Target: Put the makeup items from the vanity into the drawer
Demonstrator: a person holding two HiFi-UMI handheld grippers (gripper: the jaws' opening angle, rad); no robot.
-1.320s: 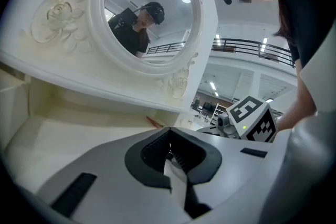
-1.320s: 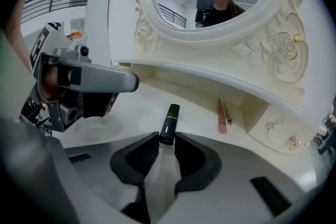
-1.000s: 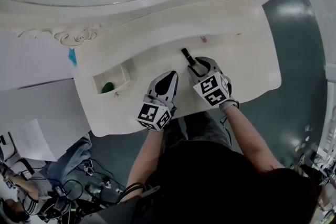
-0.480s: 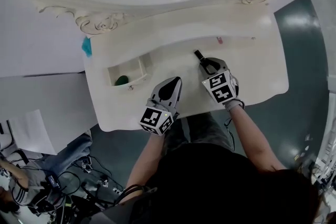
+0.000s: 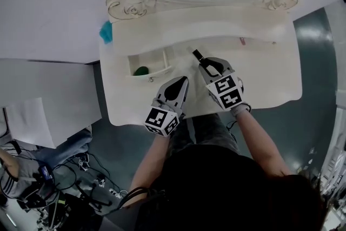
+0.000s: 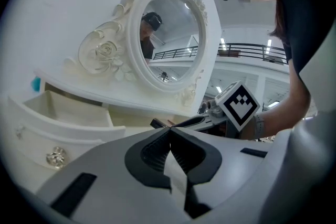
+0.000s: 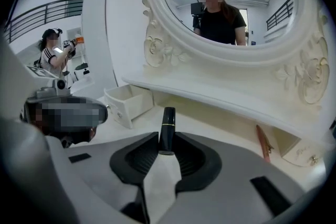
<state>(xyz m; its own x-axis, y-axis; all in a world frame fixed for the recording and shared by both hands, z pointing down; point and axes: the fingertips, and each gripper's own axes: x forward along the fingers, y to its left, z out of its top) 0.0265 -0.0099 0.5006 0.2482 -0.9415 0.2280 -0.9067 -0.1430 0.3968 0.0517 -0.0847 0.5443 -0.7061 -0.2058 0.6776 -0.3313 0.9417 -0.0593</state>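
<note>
My right gripper point(image 5: 208, 66) is shut on a black makeup tube with a gold band point(image 5: 198, 55); its jaws have just been closing on it. In the right gripper view the tube point(image 7: 167, 128) stands up between the pads, lifted off the vanity top point(image 5: 259, 73). The open drawer point(image 5: 162, 58) is at the vanity's left, with a green item point(image 5: 141, 70) inside. My left gripper point(image 5: 177, 81) hovers just right of the drawer, shut and empty, its pads together point(image 6: 169, 131). A thin pink item point(image 5: 242, 41) lies at the back right of the vanity.
The oval mirror in its carved white frame point(image 7: 157, 44) rises behind the vanity top. A teal object point(image 5: 106, 32) sits at the vanity's far left corner. The drawer front carries a crystal knob point(image 6: 56, 156). The pink item point(image 7: 262, 140) lies under the raised back shelf.
The right gripper closed on the black tube, raised it off the vanity top and moved left toward the drawer. The left gripper also moved left, nearer the drawer.
</note>
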